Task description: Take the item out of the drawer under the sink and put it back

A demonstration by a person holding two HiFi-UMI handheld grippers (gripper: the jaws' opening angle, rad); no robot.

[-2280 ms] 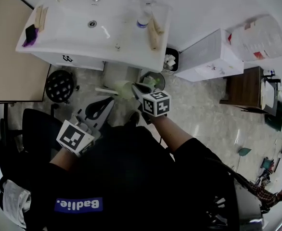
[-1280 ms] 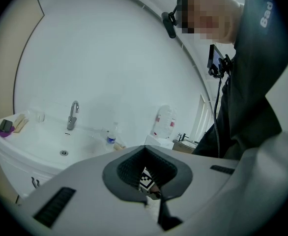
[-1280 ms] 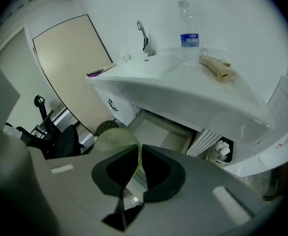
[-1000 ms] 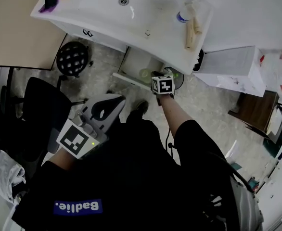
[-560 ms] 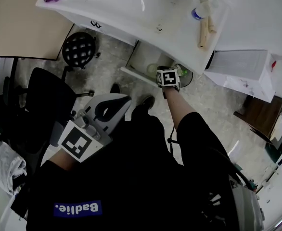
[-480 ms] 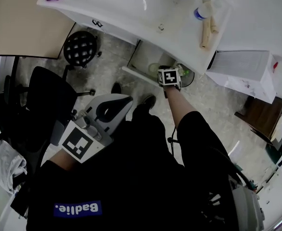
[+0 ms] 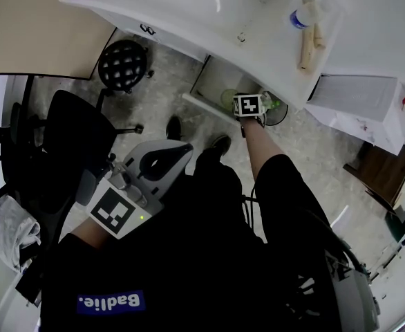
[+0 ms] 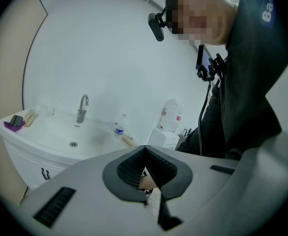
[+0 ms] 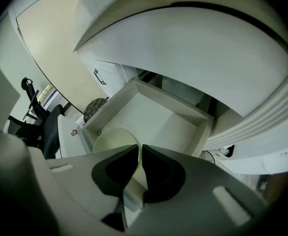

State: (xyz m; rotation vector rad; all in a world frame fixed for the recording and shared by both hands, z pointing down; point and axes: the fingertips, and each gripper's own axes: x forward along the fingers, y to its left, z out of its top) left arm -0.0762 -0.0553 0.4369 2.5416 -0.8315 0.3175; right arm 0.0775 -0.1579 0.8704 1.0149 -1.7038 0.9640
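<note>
The white drawer [image 9: 152,89] under the sink stands pulled open; in the head view it shows below the basin [image 7: 213,87]. My right gripper [image 9: 138,157] is shut on the rim of a pale green round dish [image 9: 113,138], held low over the drawer's near left corner. From the head view only its marker cube [image 7: 248,106] and a bit of the green dish [image 7: 228,97] show. My left gripper [image 8: 151,203] hangs back by my body, shut and holding nothing; the head view shows it as the grey gripper [image 7: 159,162] at lower left.
The white sink top [image 7: 258,19] carries a bottle [image 7: 300,16] and wooden pieces [image 7: 307,41]. A black stool [image 7: 123,64] stands left of the drawer, and a black chair [image 7: 68,140] farther left. A round bin [image 7: 277,109] and a white unit [image 7: 358,102] sit to the right.
My right gripper has carried the green dish forward from in front of my body to the open drawer. The left gripper has stayed shut near my body.
</note>
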